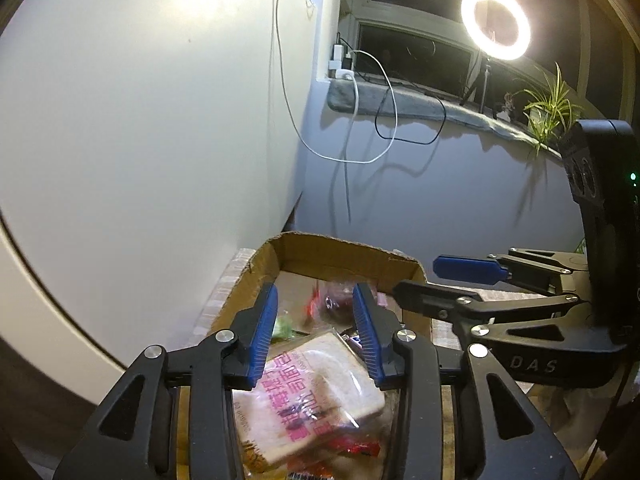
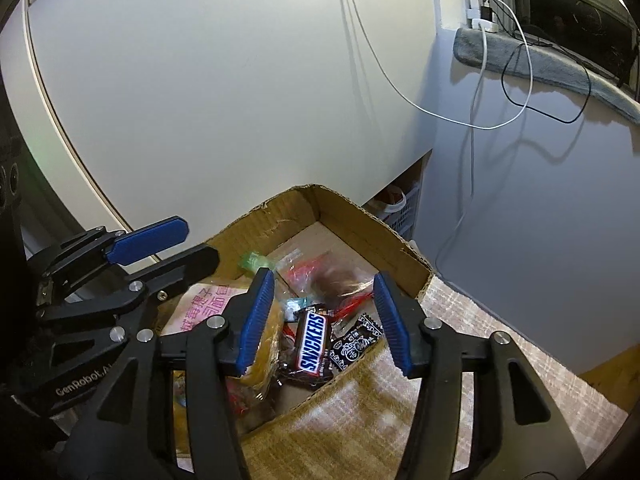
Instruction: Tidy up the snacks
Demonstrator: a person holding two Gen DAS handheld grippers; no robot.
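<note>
Both grippers, left (image 1: 316, 332) & right (image 2: 326, 320), jaws apart; Snickers bar (image 2: 313, 343) long axis toward box (image 2: 400, 240) far wall.

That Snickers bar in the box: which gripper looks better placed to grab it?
Probably the right gripper: the Snickers bar lies between its open fingers. The left gripper, also open, hovers over the bread packet instead.

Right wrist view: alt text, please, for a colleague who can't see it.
The open right gripper hovers over a cardboard box of wrapped snacks, a Snickers bar between its blue fingers. The open left gripper reaches in from the left.
</note>
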